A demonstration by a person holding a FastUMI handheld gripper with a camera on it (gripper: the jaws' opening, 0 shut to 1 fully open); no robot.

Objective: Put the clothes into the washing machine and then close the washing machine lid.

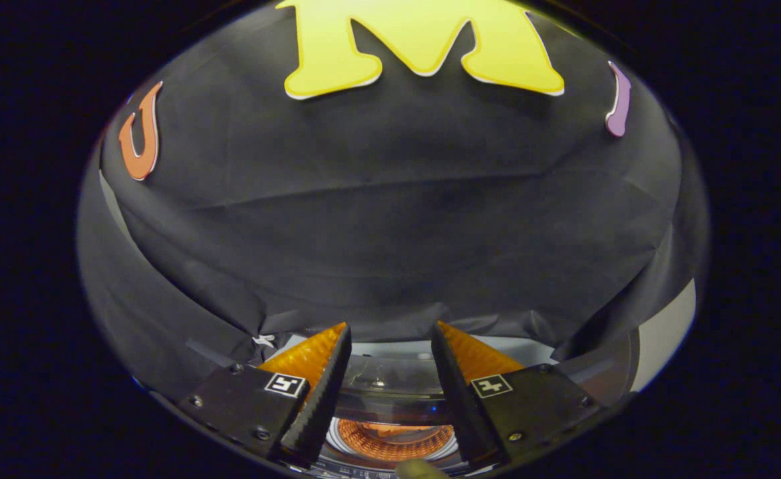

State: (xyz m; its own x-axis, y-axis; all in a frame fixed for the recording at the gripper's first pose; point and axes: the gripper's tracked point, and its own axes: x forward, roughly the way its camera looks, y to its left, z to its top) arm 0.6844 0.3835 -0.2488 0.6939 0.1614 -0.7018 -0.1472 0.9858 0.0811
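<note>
Hovering over the washing machine (390, 392), the gripper (390, 332) holds its two fingers wide apart with nothing between the tips; open space spans from one inner finger edge to the other. Between the fingers and below them lies the machine's top: a clear, glossy lid (390, 382) whose curved edge runs across the gap, and nearer the camera a round orange drum (394, 440) with a ribbed wall. Something orange lies inside the drum, but whether it is clothing cannot be told. Whether the lid is raised or lying flat cannot be told either. Beyond the fingertips the black cloth wall (390, 219) rises close behind the machine, its lower hem meeting the machine's pale rear edge. Out past the right finger a pale surface (666, 332) shows beside the cloth.
</note>
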